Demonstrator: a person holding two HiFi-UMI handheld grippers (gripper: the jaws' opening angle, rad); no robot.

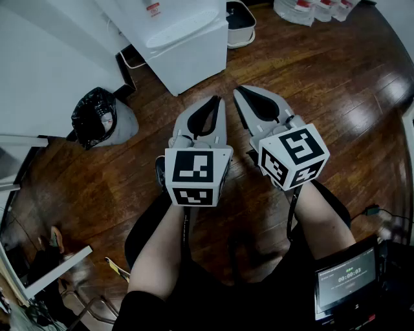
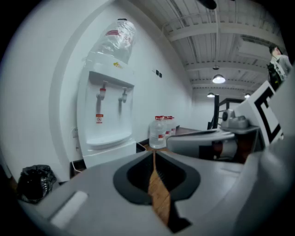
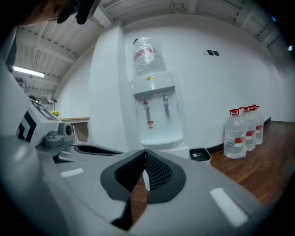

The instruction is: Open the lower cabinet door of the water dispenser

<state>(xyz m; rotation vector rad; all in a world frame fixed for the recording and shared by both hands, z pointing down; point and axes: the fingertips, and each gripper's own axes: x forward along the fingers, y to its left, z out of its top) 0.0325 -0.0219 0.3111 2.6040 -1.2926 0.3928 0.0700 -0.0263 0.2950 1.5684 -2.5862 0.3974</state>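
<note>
A white water dispenser [image 1: 181,39] stands against the wall ahead, with a bottle on top [image 3: 146,56] and two taps [image 2: 112,96]; its lower cabinet front [image 1: 194,64] faces me. My left gripper [image 1: 215,100] and right gripper [image 1: 238,90] are held side by side above the wooden floor, a short way in front of the dispenser. Both are shut with nothing between the jaws. In the left gripper view the left gripper [image 2: 153,153] has its tips together, and in the right gripper view the right gripper [image 3: 144,152] does too.
A black rubbish bag [image 1: 97,116] lies left of the dispenser. A small dark bin [image 1: 239,19] sits to its right, with several water bottles [image 3: 243,131] along the wall beyond. A cable [image 1: 129,61] runs beside the dispenser. A screen [image 1: 346,278] is at lower right.
</note>
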